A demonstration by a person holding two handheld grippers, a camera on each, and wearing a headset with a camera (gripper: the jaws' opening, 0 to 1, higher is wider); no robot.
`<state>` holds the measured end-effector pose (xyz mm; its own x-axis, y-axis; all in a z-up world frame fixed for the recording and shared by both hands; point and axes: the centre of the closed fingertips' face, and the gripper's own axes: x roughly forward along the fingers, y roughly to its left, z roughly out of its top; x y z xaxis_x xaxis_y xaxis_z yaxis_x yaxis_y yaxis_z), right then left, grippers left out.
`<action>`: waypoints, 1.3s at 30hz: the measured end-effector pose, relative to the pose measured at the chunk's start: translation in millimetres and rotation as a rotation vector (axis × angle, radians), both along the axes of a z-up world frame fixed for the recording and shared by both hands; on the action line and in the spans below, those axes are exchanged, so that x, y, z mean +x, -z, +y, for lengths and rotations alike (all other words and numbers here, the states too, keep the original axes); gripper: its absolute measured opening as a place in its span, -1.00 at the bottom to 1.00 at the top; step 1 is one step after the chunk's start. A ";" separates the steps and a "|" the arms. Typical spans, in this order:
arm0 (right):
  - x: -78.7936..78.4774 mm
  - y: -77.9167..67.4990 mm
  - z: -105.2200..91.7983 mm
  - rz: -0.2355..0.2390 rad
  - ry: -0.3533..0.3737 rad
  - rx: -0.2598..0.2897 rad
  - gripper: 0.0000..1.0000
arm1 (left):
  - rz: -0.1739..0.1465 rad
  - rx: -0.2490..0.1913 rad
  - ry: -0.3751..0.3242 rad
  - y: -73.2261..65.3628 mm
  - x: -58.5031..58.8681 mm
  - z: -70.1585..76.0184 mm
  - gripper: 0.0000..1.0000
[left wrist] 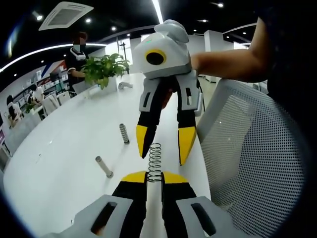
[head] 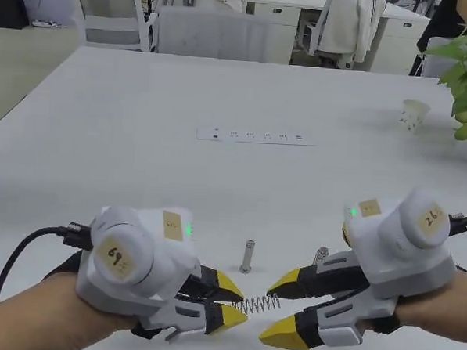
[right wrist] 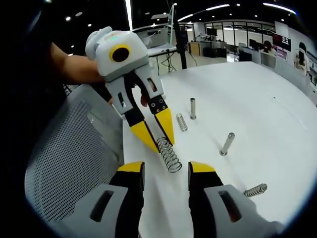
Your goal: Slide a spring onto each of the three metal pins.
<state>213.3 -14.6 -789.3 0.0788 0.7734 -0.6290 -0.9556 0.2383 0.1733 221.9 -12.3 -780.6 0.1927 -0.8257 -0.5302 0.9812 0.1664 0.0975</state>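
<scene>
One spring (head: 260,304), pinched by left gripper (head: 239,302), faces spread right gripper (head: 269,312).

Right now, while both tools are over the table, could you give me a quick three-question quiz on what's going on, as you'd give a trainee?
1. True or false: the left tool is shut on a spring.
2. Pick one. The right tool has its jaws: A) open, gripping nothing; B) shut on a pin; C) shut on a cup.
3. Fill in: beyond the upright pin, flat on the table, lies a white ____.

Key: 1 true; 2 A; 3 power strip.
</scene>
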 end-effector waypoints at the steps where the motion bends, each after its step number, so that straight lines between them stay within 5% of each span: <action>1: -0.2 0.3 0.1 0.000 -0.002 -0.001 -0.34 | -0.001 -0.002 0.001 -0.6 -0.2 -0.6 -0.96; 39: 2.9 -0.5 1.0 -0.028 -0.021 -0.043 -0.79 | -0.025 0.012 0.029 -0.5 -3.4 -7.4 -0.96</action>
<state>216.2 -13.6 -788.8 0.0811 0.7474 -0.6594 -0.9647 0.2252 0.1366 218.5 -19.8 -780.1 0.1822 -0.8249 -0.5351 0.9828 0.1366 0.1241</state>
